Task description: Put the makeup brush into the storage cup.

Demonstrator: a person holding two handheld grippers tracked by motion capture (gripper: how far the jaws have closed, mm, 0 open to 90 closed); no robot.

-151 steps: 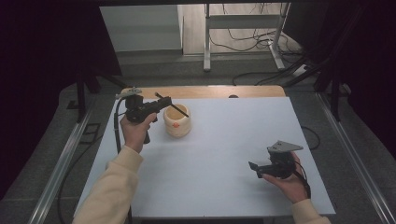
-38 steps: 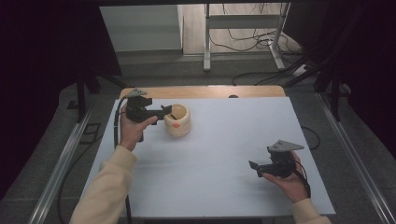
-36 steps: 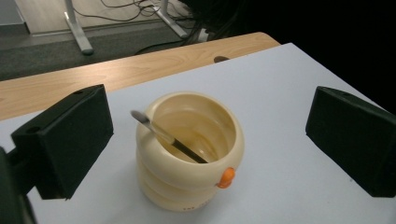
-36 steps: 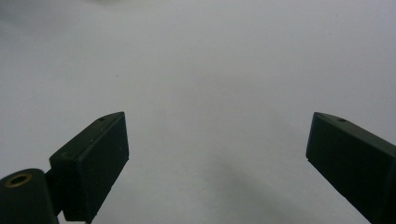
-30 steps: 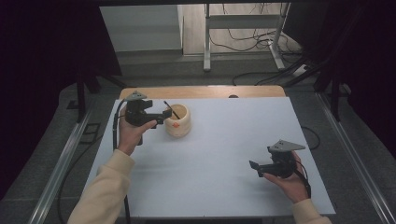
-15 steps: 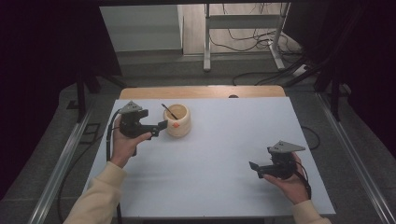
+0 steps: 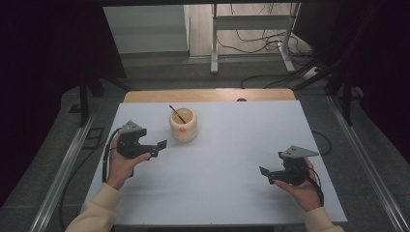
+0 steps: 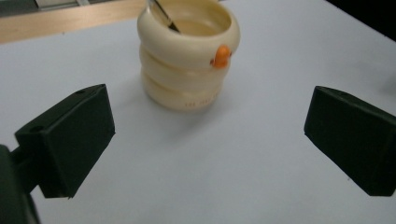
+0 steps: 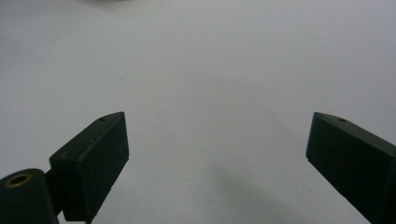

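Observation:
A cream ribbed cup [image 7: 183,125] with a small orange knob on its side stands on the white table [image 7: 227,164], back left of centre. A thin dark stick [image 7: 176,114] leans inside it. My left gripper [image 7: 162,145] hovers just left and in front of the cup, open, with nothing between its jaws. The left gripper view has the cup [image 8: 188,51] ahead, beyond the wide-apart jaws, with the stick [image 8: 163,14] at its far rim. My right gripper [image 7: 263,172] rests near the table's front right, open over bare tabletop [image 9: 210,84].
A wooden strip [image 7: 208,95] runs along the table's far edge. Metal rails [image 7: 63,179] flank the table on both sides. Cables and a metal stand [image 7: 251,24] lie on the floor beyond.
My left gripper has let go of the stick, which now stands in the cup, and has drawn back toward the front left. The right gripper has stayed put.

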